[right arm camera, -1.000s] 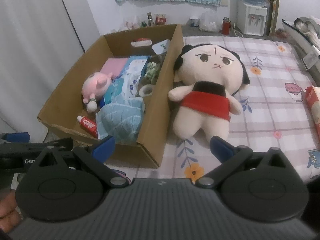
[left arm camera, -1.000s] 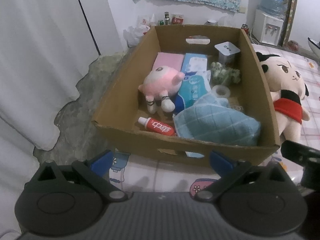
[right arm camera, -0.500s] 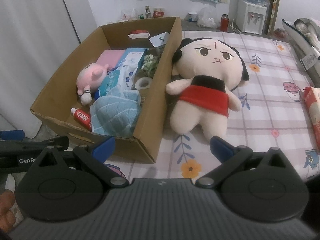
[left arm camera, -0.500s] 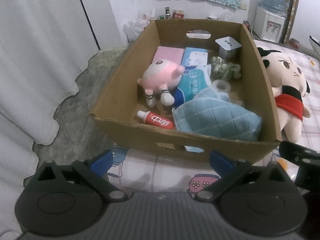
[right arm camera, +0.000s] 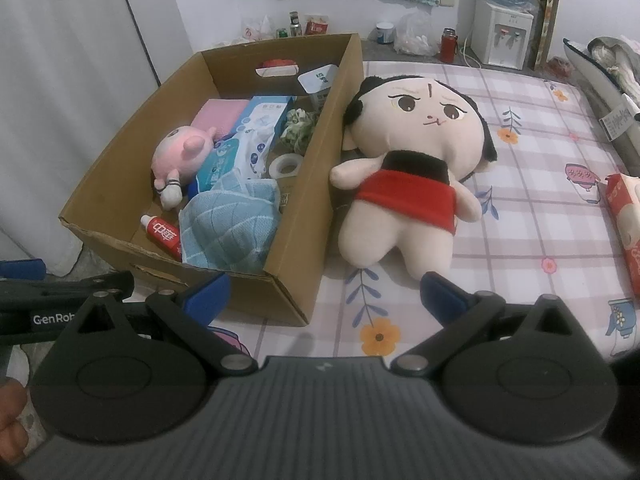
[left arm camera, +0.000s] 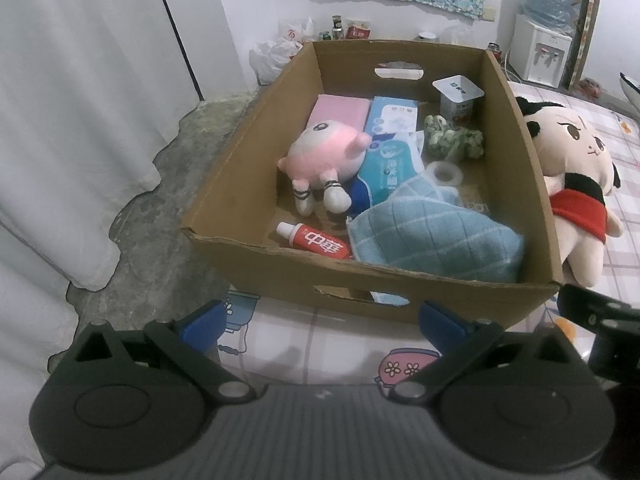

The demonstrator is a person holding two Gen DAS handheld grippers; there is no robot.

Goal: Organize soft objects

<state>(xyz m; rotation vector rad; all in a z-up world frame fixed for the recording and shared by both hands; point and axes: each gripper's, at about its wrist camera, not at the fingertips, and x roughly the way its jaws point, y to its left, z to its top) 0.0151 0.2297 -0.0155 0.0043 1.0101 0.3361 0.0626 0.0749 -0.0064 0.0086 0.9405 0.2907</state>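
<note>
The big plush doll (right arm camera: 404, 172) lies face up on the checked bedsheet (right arm camera: 540, 216), touching the cardboard box's (right arm camera: 312, 208) right wall, its long axis running with that wall, head toward the far edge, legs toward the near edge. Left gripper (left arm camera: 320, 318) and right gripper (right arm camera: 324, 296) both hang spread and empty.

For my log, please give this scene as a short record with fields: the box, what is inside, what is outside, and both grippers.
box: cardboard box on the bed sheet
inside: pink plush, blue towel, toothpaste, tape roll
outside: big doll, lying against the box's right wall
left gripper: open, holds nothing
right gripper: open, holds nothing
</note>
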